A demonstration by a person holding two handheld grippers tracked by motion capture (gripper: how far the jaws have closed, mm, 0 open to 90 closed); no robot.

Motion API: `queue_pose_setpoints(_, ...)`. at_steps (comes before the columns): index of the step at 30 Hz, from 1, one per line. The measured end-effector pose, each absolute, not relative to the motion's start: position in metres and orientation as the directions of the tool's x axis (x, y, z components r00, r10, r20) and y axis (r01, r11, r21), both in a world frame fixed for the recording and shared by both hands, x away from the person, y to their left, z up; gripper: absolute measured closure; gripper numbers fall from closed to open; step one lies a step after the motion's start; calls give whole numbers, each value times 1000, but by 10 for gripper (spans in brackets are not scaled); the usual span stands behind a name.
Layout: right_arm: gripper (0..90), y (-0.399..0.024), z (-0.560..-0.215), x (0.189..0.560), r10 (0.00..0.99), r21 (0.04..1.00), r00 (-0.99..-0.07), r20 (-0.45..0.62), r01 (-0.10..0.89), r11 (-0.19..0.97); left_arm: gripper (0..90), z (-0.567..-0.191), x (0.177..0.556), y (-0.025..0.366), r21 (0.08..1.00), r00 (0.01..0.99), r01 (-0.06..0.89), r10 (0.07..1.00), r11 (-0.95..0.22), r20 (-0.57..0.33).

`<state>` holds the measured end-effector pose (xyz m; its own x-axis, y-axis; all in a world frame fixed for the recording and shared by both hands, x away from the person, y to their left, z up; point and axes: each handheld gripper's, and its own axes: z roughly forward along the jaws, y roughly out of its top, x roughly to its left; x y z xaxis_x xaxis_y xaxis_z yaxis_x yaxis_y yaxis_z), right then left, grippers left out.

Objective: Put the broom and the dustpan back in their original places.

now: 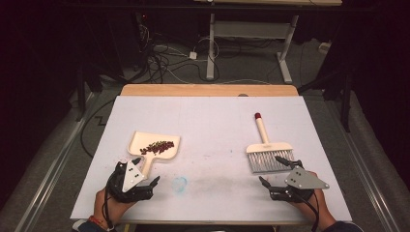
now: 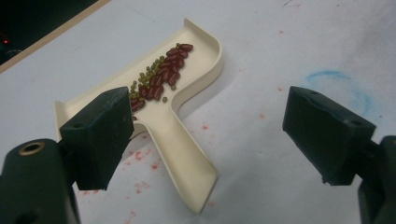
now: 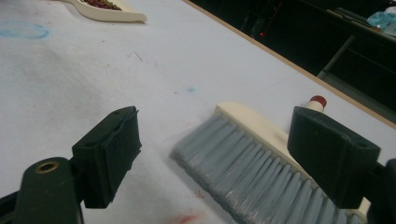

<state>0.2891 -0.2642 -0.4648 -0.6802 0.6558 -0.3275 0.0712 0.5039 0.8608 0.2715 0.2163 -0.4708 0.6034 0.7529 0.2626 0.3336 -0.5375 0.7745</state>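
Gaping wide with nothing between its jaws, the left gripper [image 1: 143, 173] sits at the near left of the table [image 1: 212, 121], its jaws standing to either side of the handle of the cream dustpan [image 1: 153, 147] without touching it. In the left gripper view the dustpan [image 2: 187, 121] lies flat with its handle pointing toward the camera, and a small heap of dark red beans [image 2: 161, 77] mixed with little green ones rests in its tray. The right gripper [image 1: 275, 170] is likewise spread wide and holds nothing, just short of the brush [image 1: 267, 150]. That brush [image 3: 252, 158] lies flat, grey bristles toward the jaws, cream handle with a red tip pointing away.
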Motion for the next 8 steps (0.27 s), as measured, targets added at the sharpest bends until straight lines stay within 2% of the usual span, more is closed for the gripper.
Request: queue_pose_setpoints(8, 175, -265, -463, 288, 659, 867, -679, -325, 66, 495, 157, -470, 272, 217, 781, 602, 333, 756, -529, 256)
